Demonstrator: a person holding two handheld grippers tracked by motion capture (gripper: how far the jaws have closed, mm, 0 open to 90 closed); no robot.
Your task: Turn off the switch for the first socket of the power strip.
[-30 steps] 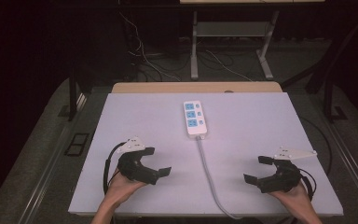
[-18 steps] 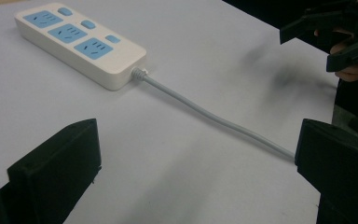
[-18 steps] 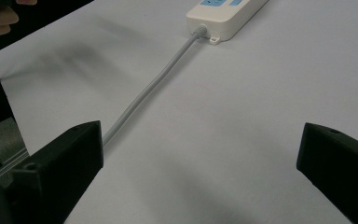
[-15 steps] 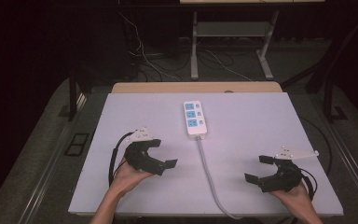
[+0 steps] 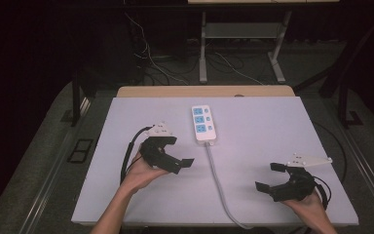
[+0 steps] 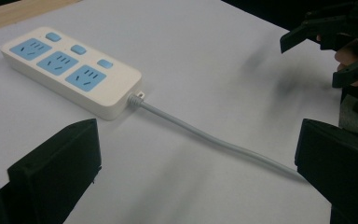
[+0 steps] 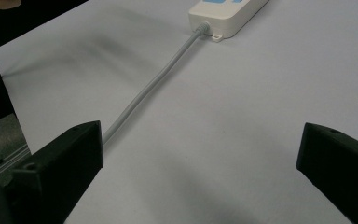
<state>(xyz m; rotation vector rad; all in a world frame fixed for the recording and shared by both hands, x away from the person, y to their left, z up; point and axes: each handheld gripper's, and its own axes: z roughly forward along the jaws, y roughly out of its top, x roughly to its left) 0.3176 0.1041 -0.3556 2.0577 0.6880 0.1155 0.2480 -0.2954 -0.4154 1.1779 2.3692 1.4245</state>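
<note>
now the left gripper (image 5: 177, 153) hangs above the table (image 5: 126, 122), jaws spread wide and holding nothing; the power strip (image 5: 204, 124) lies ahead and to its right. its grey cord (image 5: 217, 175) runs between both grippers. right gripper (image 5: 271, 177) gapes too, empty.

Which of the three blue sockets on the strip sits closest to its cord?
The end socket beside the cord exit on the power strip; the other two lie farther along.

In the right gripper view, the power strip (image 7: 228, 16) is cut off by the top edge, its sockets out of frame. In the high view, its grey cable (image 5: 217, 180) runs off the table's (image 5: 272, 146) near edge at bottom centre, its plug end unseen.
</note>
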